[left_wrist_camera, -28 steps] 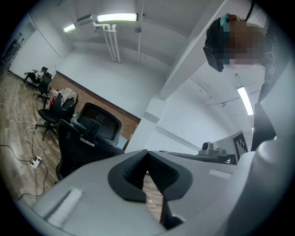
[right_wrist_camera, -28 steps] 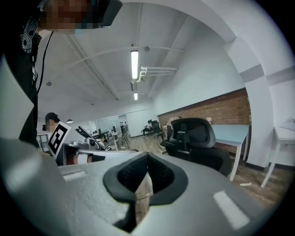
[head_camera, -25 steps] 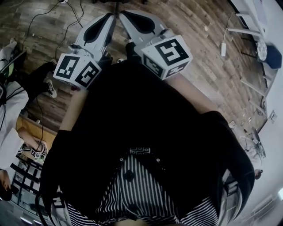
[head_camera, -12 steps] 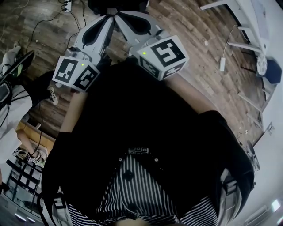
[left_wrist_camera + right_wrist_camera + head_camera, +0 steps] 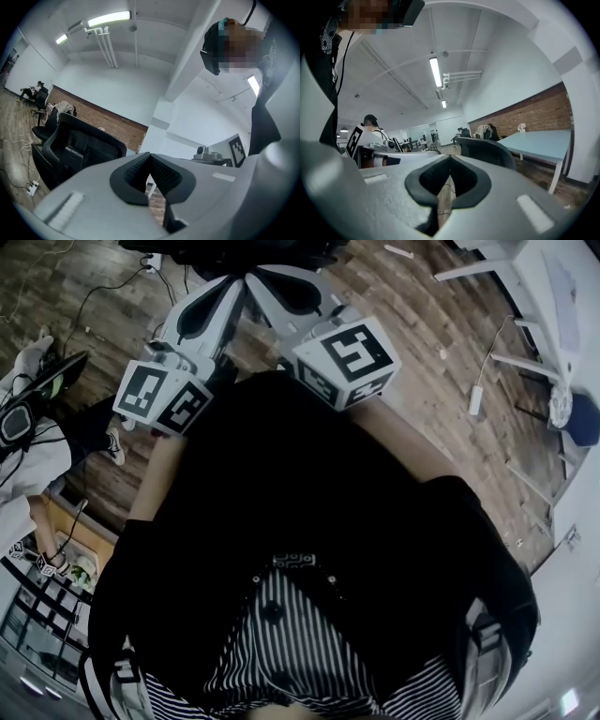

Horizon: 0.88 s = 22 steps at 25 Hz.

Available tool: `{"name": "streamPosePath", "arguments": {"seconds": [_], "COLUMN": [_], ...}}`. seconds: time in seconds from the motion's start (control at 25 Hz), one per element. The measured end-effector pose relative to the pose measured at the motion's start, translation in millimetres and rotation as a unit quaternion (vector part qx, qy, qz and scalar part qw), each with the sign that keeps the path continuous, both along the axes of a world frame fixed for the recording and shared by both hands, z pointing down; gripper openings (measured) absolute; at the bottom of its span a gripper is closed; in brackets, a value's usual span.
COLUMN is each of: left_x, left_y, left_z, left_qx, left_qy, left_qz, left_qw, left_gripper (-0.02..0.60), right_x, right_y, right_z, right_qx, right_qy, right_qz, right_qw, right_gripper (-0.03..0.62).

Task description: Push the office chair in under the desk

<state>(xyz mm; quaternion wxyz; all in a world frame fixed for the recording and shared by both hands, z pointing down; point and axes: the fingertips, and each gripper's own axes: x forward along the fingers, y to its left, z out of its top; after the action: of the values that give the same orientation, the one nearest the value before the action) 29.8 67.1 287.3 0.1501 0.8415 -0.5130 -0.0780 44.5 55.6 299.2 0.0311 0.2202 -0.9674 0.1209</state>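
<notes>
Setting: an open office with a wooden plank floor (image 5: 412,324), a brick wall (image 5: 539,110) and long ceiling lights (image 5: 436,70).

Person: seen from above in the head view, with a dark top (image 5: 281,484) filling the middle of the picture. Both grippers are held out ahead of the body, side by side, their tips angled towards each other.

Left gripper (image 5: 150,157): clenched. Its dark ribbed pads meet at the tips and nothing sits between them. It points level.

Right gripper (image 5: 450,158): clenched too. Its pads meet at the tips and it holds nothing. It points almost level.

Office chair (image 5: 70,145): black, with a curved mesh back. It stands on the floor ahead of both grippers, near their tips, and no view shows either gripper touching it. The left gripper view shows it to the left of the jaws, and the right gripper view shows it just right of them. In the head view only its dark edge shows at the top.

Desk (image 5: 546,140): it has a pale top and white legs and stands in front of the brick wall. In the right gripper view the chair's back overlaps the desk's left end. How far the seat reaches under the desk cannot be told.

On the desk: a small vase of flowers (image 5: 521,126) near the wall.

On the floor: a white power strip (image 5: 150,259) with trailing cables, left of the chair.

Bystander: another person in white (image 5: 28,465) at the left edge of the head view.
</notes>
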Motion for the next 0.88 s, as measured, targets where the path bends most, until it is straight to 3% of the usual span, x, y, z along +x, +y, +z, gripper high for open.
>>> {"name": "streamPosePath", "arguments": {"seconds": [0.44, 0.56, 0.88], "left_x": [-15.6, -18.8, -27.3], "left_y": [-21.1, -26.1, -69.1], "left_z": [-3.8, -7.0, -7.0], "left_qx": [-0.009, -0.003, 0.006], "left_qy": [-0.030, -0.029, -0.005], "left_qz": [0.002, 0.008, 0.068], "left_qw": [0.9995, 0.9996, 0.9976], "left_gripper": [-0.002, -0.002, -0.002], "right_x": [-18.5, -22.8, -29.9], "right_y": [-22.0, -27.9, -71.6], "right_z": [-1.5, -8.5, -2.0], "right_qx": [-0.019, -0.004, 0.014], "right_qy": [-0.030, -0.028, 0.000], "right_qz": [-0.004, 0.000, 0.047], "right_qw": [0.999, 1.000, 0.999], "right_gripper": [0.002, 0.002, 0.002]}}
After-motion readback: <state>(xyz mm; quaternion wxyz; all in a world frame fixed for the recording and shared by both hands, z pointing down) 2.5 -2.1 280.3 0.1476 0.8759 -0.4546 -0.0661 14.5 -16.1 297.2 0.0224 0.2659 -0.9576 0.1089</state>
